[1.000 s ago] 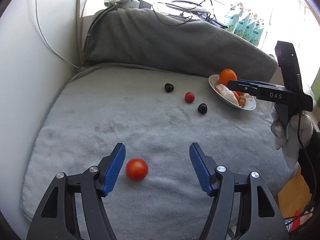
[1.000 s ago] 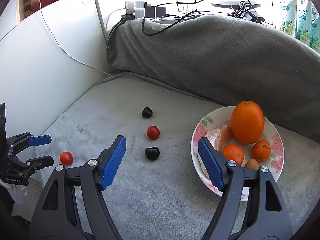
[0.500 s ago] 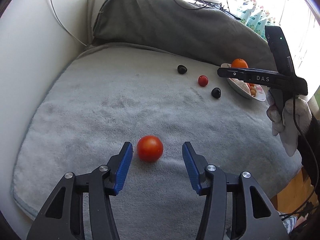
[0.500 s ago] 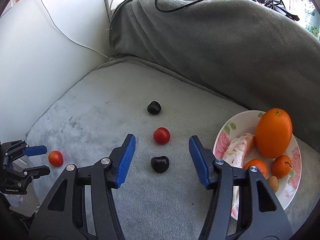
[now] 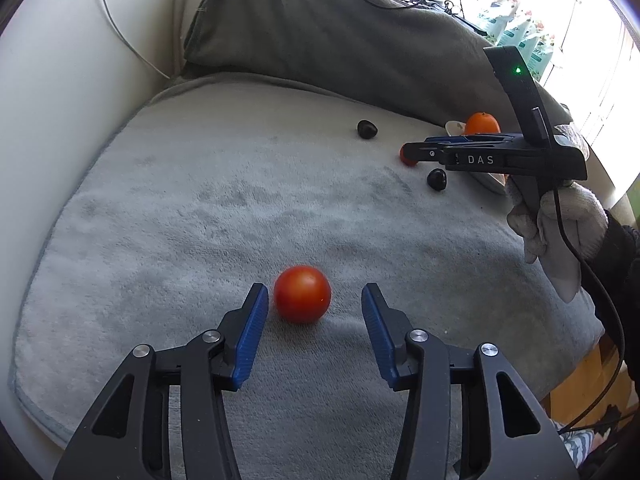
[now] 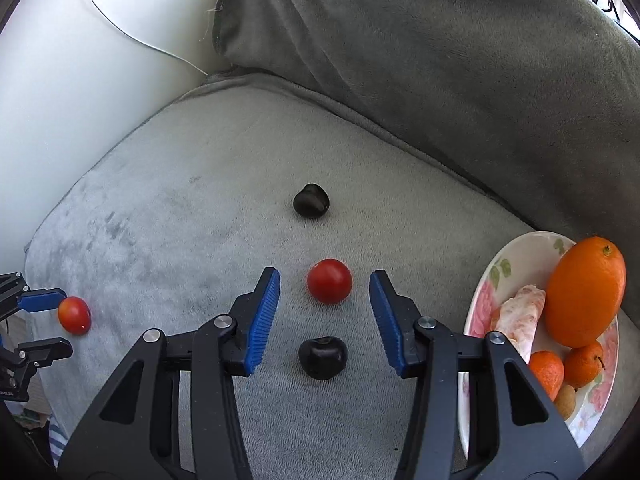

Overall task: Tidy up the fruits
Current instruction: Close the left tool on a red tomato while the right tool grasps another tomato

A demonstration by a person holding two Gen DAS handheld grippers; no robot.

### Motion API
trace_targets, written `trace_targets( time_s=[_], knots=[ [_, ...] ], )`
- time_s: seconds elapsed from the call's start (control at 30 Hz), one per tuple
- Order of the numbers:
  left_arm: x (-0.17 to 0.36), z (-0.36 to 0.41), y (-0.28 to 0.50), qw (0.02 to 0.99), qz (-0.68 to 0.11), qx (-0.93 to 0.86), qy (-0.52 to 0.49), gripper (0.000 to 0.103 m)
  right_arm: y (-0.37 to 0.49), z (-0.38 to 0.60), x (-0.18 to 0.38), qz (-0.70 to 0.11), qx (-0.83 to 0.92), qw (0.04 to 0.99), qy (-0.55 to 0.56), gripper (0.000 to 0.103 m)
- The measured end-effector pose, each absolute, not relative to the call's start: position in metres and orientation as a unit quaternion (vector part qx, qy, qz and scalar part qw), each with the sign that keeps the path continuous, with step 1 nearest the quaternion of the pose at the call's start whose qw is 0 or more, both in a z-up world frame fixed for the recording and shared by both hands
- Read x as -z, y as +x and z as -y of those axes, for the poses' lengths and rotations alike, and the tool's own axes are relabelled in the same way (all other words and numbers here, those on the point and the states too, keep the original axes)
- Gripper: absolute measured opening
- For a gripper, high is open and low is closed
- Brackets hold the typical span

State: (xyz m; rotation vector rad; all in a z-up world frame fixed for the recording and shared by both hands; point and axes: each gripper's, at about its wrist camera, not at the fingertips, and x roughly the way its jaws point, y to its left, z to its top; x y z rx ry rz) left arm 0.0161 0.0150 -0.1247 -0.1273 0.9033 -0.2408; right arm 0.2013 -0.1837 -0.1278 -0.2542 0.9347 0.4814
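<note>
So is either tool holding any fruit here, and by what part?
Nothing is held. The left tool stands open around a tomato, the right tool open around a smaller red tomato.

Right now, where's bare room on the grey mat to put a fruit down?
Free: the wide stretch between the orange-red tomato and the far dark cherry, toward the white wall. Crowded: around the red tomato, the near cherry and the plate.

Both have advanced: the left gripper (image 5: 311,304) now brackets the tomato (image 5: 302,294), the right gripper (image 6: 325,285) (narrower) the cherry tomato (image 6: 329,281).
</note>
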Motion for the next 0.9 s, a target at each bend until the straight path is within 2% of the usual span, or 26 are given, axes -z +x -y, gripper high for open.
trace_targets(
  time_s=[0.07, 0.23, 0.53, 0.63, 0.9],
  knots=[
    [0.126, -0.014, 0.018, 0.89, -0.436, 0.117, -0.062, 0.044, 0.204, 0.183, 0.13, -0.449, -0.228, 0.855, -0.122, 0.044],
    [0.128, -0.015, 0.02, 0.889, -0.438, 0.117, -0.063, 0.042, 0.211, 0.179, 0.135, -0.456, -0.225, 0.852, -0.124, 0.043],
    [0.134, -0.018, 0.025, 0.886, -0.444, 0.116, -0.07, 0.035, 0.219, 0.172, 0.142, -0.463, -0.223, 0.849, -0.123, 0.032],
    [0.136, -0.019, 0.026, 0.885, -0.446, 0.116, -0.069, 0.03, 0.22, 0.17, 0.144, -0.465, -0.221, 0.849, -0.121, 0.026],
    [0.136, -0.018, 0.029, 0.885, -0.444, 0.117, -0.076, 0.03, 0.219, 0.169, 0.145, -0.46, -0.22, 0.852, -0.121, 0.026]
  ],
)
